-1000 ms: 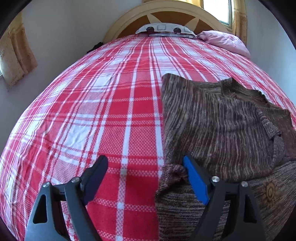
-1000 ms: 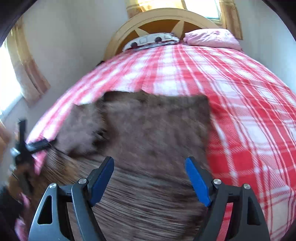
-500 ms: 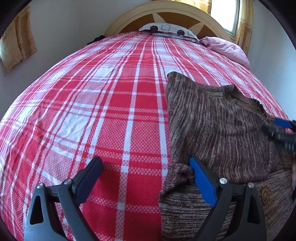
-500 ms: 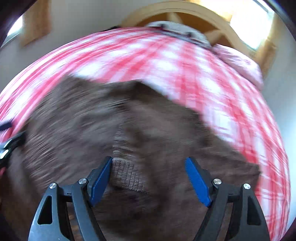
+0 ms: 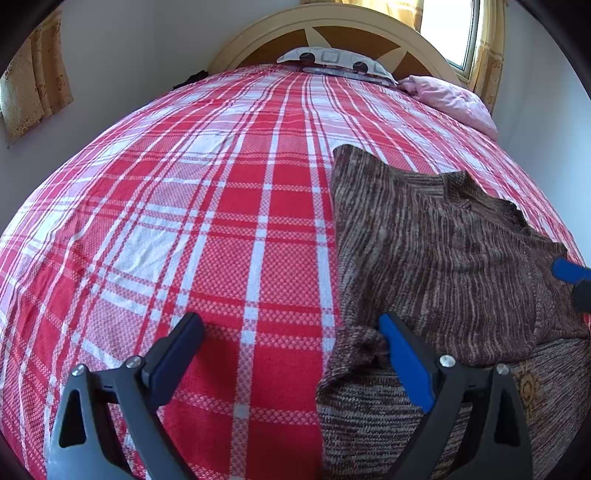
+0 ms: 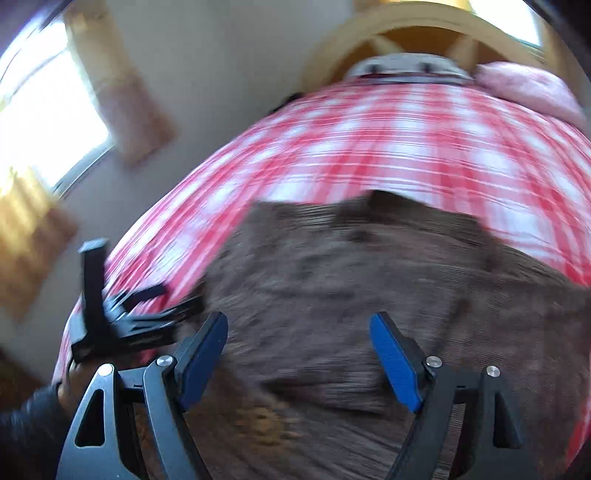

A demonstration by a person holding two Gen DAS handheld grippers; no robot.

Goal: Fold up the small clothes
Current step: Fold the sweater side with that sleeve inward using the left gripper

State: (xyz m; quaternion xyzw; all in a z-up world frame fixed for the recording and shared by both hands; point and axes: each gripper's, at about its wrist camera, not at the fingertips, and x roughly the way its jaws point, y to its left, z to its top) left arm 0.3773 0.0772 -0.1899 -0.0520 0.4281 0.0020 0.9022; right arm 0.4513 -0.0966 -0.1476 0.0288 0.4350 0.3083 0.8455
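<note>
The brown knit sweater (image 5: 436,258) lies partly folded on the plaid bed (image 5: 184,229), so the left hand-held gripper (image 5: 291,358), its jaws just opened wide astride the sweater's edge, and the right hand-held gripper (image 6: 297,354), jaws apart and empty, hover free above it, likely between folds.

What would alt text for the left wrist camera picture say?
A brown knit sweater lies partly folded on a red-and-white plaid bedspread. The open left gripper hovers at its near edge, holding nothing. Two pillows lie by the arched headboard.
</note>
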